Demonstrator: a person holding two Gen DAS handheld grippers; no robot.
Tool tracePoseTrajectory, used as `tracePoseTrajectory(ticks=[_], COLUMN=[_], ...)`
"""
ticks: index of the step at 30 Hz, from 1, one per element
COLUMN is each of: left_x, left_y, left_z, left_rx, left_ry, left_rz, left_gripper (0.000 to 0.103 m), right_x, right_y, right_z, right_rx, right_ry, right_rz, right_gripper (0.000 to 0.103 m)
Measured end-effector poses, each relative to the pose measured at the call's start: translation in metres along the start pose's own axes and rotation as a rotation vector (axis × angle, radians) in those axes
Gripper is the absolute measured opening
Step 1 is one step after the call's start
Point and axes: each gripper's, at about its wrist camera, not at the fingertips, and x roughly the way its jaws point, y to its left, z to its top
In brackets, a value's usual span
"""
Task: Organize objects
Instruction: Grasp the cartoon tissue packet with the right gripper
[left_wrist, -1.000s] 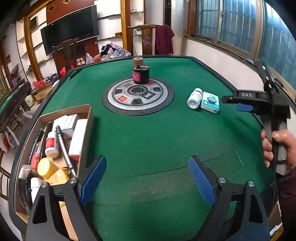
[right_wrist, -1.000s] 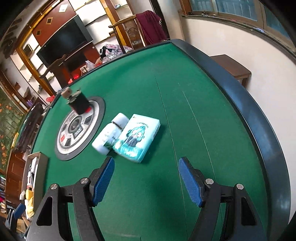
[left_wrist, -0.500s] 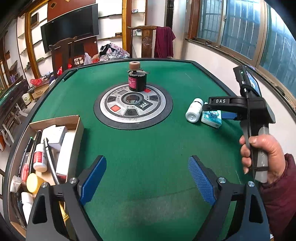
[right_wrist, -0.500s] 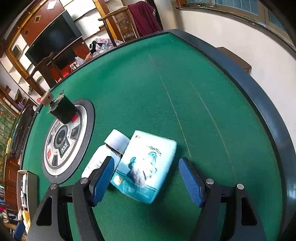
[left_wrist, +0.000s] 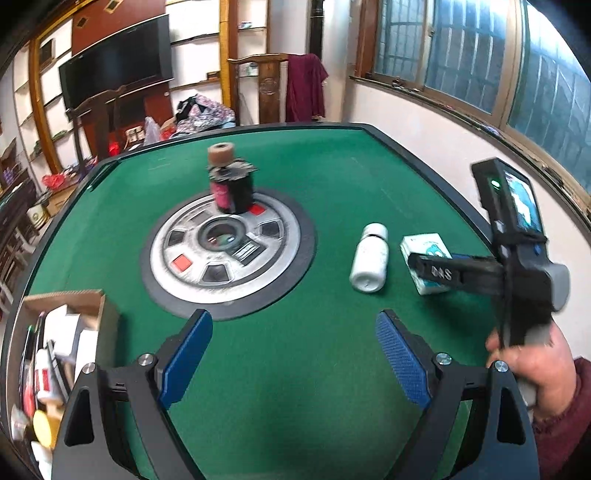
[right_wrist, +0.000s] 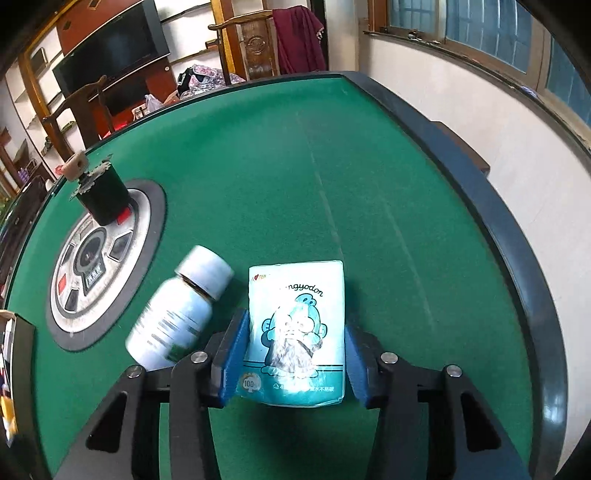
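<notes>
A light blue tissue pack (right_wrist: 297, 328) lies on the green table between the blue pads of my right gripper (right_wrist: 293, 363), which press its two sides. In the left wrist view the pack (left_wrist: 424, 251) sits partly under that gripper. A white bottle (right_wrist: 181, 314) lies on its side just left of the pack, also in the left wrist view (left_wrist: 369, 264). My left gripper (left_wrist: 293, 363) is open and empty above bare green felt near the front.
A cardboard box (left_wrist: 55, 350) with several small items stands at the front left. A round grey centre panel (left_wrist: 227, 251) carries a black jar (left_wrist: 232, 188) with a brown roll on top. The table's dark rim (right_wrist: 491, 206) runs along the right.
My right gripper moved forward over the tissue pack and closed from wide open onto its sides. The left gripper shifted forward toward the table's centre, staying open.
</notes>
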Motion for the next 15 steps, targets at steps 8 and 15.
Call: tracePoseTrajectory(ticks=[8, 15], left_x=[0.050, 0.092], left_y=[-0.044, -0.068], left_z=[0.022, 0.031], left_rx=[0.118, 0.203], left_ry=[0.007, 0.049], left_rz=[-0.053, -0.044], left_gripper=[0.089, 0.089], right_x=[-0.011, -0.011], right_y=[-0.045, -0.039], right_z=[-0.013, -0.012], right_rx=[0.079, 0.044], right_ry=[-0.058, -0.069], right_rz=[0.021, -0.011], right_gripper=[0.051, 0.054])
